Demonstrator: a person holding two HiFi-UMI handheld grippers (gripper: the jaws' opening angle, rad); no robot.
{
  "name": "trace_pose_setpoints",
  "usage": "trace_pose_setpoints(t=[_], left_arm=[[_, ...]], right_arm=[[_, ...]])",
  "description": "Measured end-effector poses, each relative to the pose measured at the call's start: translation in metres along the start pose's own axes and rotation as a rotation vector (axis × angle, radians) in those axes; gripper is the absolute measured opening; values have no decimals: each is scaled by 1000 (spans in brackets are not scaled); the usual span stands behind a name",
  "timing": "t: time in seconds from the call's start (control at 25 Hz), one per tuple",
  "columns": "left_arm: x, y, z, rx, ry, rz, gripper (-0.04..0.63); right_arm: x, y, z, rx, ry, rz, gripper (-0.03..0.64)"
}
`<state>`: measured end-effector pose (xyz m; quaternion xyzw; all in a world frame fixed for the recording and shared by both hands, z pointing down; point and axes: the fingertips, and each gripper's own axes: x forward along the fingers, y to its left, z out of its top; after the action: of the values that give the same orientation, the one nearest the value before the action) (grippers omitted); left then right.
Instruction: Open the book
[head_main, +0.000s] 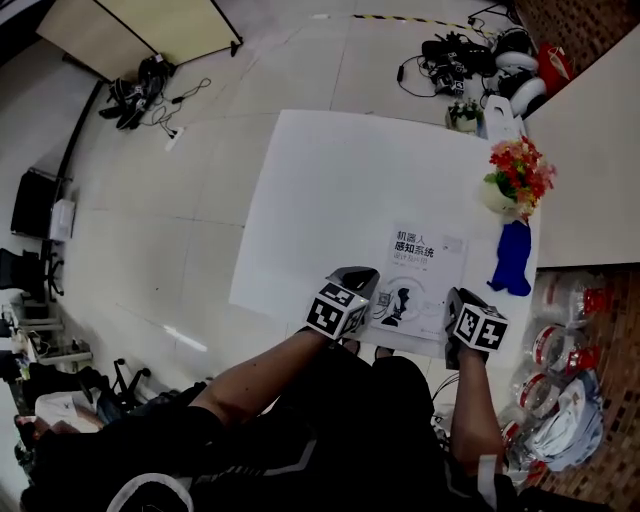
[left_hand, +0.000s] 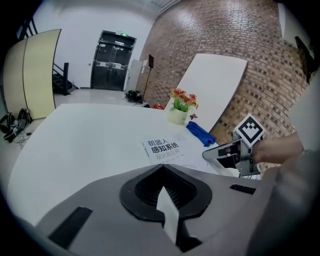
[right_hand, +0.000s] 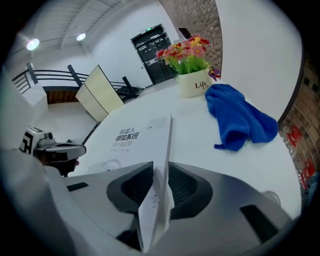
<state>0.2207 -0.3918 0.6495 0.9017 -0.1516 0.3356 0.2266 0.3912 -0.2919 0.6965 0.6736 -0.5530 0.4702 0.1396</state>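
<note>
A white book (head_main: 420, 275) with dark print on its cover lies closed near the front edge of the white table (head_main: 330, 180). My left gripper (head_main: 354, 288) is at the book's near left corner. In the left gripper view its jaws (left_hand: 165, 194) are shut on a thin white corner of the book, and the cover (left_hand: 162, 148) lies beyond. My right gripper (head_main: 456, 310) is at the near right corner. In the right gripper view its jaws (right_hand: 159, 181) are shut on the book's right edge (right_hand: 169, 135), which runs away from them.
A pot of red and yellow flowers (head_main: 515, 180) and a crumpled blue cloth (head_main: 513, 258) sit at the table's right edge, just beyond the book. Plastic-wrapped goods (head_main: 560, 350) lie on the floor at the right. Cables and gear (head_main: 470, 55) are on the floor behind the table.
</note>
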Motion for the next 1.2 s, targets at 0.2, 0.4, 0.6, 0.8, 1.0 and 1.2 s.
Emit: trace_pose_setpoints(t=[0.2,0.4,0.6,0.8,1.0,1.2], left_arm=[[8,0,-10,0,25,-23,2],[9,-1,-12,9,22,-32,2],[4,-3,-12,10,29,-29,2],[1,-4,-12,4,18,-23,2],[-4,-5,-13,-9,11,-4,2],[-17,-4,-2,-21,-41,23,2]], right_arm=[[5,-1,-3,35,20,11,55],[5,-2,-4,59,42,1,52],[3,-3,-3,37,55,-60,40],[2,-4,-1,26,57,-93,26],[-6,-1,4,41,29,-97,13],[-24,14,15,27,-7,-67,6]])
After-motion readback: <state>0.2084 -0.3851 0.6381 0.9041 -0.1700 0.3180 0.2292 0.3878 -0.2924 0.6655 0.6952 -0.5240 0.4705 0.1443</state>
